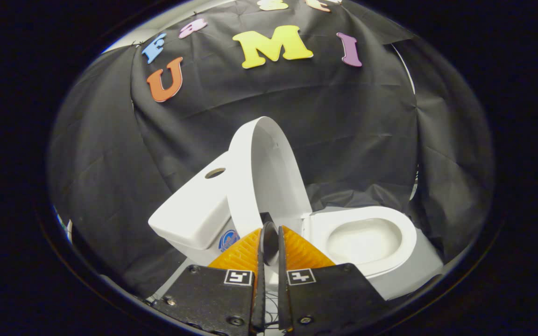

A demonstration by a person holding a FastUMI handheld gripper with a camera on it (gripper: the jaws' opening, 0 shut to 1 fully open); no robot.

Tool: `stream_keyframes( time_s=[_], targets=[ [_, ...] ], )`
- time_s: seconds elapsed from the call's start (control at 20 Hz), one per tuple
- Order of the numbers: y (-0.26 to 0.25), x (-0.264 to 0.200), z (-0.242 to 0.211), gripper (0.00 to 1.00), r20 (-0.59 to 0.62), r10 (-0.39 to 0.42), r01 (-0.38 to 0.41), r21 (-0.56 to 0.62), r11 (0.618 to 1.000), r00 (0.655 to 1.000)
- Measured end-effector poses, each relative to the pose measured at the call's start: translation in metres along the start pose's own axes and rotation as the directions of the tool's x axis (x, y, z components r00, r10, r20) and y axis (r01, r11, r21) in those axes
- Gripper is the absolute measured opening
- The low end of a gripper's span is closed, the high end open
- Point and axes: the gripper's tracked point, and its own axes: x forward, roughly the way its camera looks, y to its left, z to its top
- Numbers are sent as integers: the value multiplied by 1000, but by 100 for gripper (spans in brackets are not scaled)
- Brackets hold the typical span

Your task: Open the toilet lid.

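The gripper [269, 233] had its jaws nearly pressed together with a thin gap, pinching nothing, their tips hiding the hinge end of the raised toilet lid [269, 172], which stood upright between the tank [194, 210] and the open bowl [364, 238].

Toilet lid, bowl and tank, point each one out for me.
Toilet lid [269, 177]: gripper view, on its raised inner face.
Bowl [362, 240]: gripper view, on the inside of the basin.
Tank [194, 212]: gripper view, on its top cover.
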Motion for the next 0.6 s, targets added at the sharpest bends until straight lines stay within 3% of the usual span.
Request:
stream_keyframes(
  time_s=[0.45, 0.6],
  targets=[
    [21, 5, -4, 14, -25, -24, 22, -70, 997, 999],
    [29, 8, -5, 14, -28, -33, 29, -144, 989, 999]
  ],
)
